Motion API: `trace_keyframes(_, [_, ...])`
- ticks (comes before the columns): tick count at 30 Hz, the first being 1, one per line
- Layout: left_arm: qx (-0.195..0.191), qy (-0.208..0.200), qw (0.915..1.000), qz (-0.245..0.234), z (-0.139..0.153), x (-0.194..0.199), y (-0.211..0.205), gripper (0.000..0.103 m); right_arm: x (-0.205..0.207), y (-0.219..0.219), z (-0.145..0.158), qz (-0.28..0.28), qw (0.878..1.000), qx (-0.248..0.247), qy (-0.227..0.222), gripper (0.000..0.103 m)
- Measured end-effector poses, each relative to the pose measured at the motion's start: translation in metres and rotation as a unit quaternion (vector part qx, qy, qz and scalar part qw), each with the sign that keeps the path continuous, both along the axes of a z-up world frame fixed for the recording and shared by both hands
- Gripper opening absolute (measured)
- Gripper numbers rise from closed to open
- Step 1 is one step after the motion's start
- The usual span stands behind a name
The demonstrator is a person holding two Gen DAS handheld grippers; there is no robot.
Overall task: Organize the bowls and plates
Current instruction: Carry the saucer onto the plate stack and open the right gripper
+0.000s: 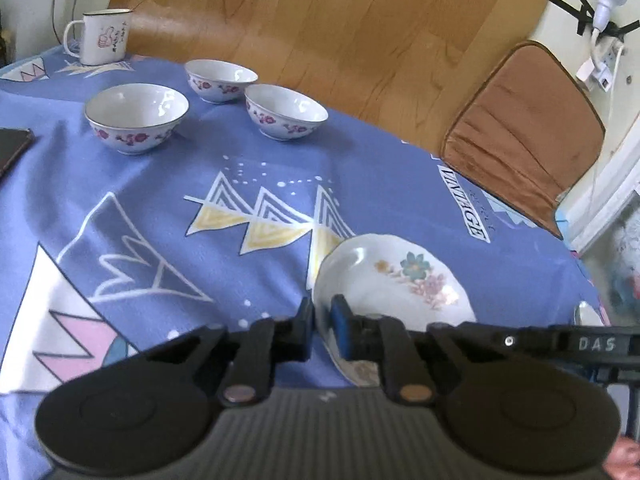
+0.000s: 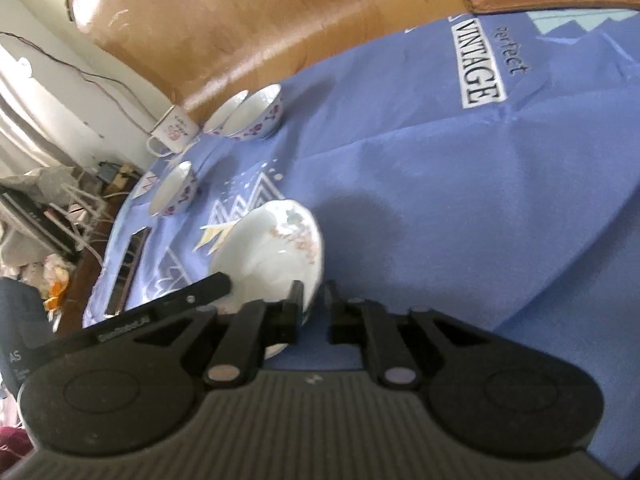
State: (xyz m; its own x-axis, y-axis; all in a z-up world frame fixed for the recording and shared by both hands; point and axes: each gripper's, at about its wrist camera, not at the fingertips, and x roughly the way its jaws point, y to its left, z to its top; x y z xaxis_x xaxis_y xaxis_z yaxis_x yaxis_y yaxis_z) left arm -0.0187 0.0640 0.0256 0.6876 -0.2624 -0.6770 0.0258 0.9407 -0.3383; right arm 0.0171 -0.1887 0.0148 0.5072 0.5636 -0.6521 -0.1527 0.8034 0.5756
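White scalloped porcelain plate point(image 1: 396, 276) with a floral print, lying near the edge of the surface point(image 1: 200, 184), which is draped in a blue patterned cloth. Left claw point(image 1: 322, 326) is clamped on the plate's near rim, one finger inside and one outside. Right claw point(image 2: 314, 308) is clamped on the same plate's rim from its own side; in its view the plate appears tilted, though the camera itself is rolled. Three white bowls point(image 1: 138, 116) with red flower bands stand apart at the far side, beside a white enamel mug point(image 1: 100, 36). Step in hand, as judged: gripping the plate for relocation. The next move likely calls for a level two-handed lift.
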Motion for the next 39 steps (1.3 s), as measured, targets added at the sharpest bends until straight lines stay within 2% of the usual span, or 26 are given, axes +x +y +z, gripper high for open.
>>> trace_keyframes(2, [0.012, 0.001, 0.9999, 0.000, 0.004, -0.004, -0.007, 0.011, -0.004, 0.002, 0.004, 0.003, 1.000, -0.014, -0.012, 0.010])
trace_keyframes(6, [-0.002, -0.001, 0.9999, -0.011, 0.018, -0.006, -0.022, 0.011, -0.018, -0.010, 0.014, -0.012, 0.999, -0.018, -0.047, 0.010])
trace_keyframes(11, [0.011, -0.006, 0.9978, -0.065, 0.029, 0.003, -0.077, 0.011, -0.039, -0.052, 0.020, -0.063, 0.994, -0.029, -0.079, 0.010])
trace_keyframes(15, [0.033, -0.009, 0.9914, -0.126, 0.034, 0.012, -0.143, 0.012, -0.057, -0.100, 0.023, -0.117, 0.988, -0.046, -0.090, 0.010])
trace_keyframes(20, [0.032, -0.013, 0.9813, -0.189, 0.036, 0.024, -0.212, 0.012, -0.080, -0.159, 0.028, -0.184, 0.976, -0.055, -0.098, 0.010])
trace_keyframes(25, [0.037, -0.004, 0.9732, -0.227, 0.028, 0.029, -0.260, 0.013, -0.097, -0.193, 0.026, -0.231, 0.965, -0.074, -0.103, 0.010])
trace_keyframes(29, [0.047, 0.003, 0.9688, -0.243, 0.022, 0.030, -0.281, 0.014, -0.102, -0.205, 0.021, -0.252, 0.958, -0.090, -0.104, 0.010])
trace_keyframes(31, [0.053, 0.011, 0.9666, -0.250, 0.017, 0.030, -0.290, 0.016, -0.102, -0.203, 0.019, -0.258, 0.954, -0.110, -0.106, 0.014])
trace_keyframes(34, [0.076, -0.008, 0.9632, -0.258, 0.017, 0.021, -0.294, 0.019, -0.104, -0.199, 0.018, -0.275, 0.941, -0.153, -0.123, 0.027])
trace_keyframes(35, [0.078, -0.013, 0.9625, -0.259, 0.019, 0.019, -0.293, 0.019, -0.105, -0.201, 0.018, -0.280, 0.937, -0.164, -0.132, 0.036])
trace_keyframes(37, [0.075, -0.019, 0.9626, -0.259, 0.024, 0.016, -0.288, 0.019, -0.106, -0.201, 0.020, -0.291, 0.929, -0.176, -0.147, 0.038])
trace_keyframes(39, [0.072, -0.032, 0.9642, -0.253, 0.030, 0.014, -0.277, 0.019, -0.109, -0.201, 0.023, -0.294, 0.926, -0.176, -0.157, 0.038])
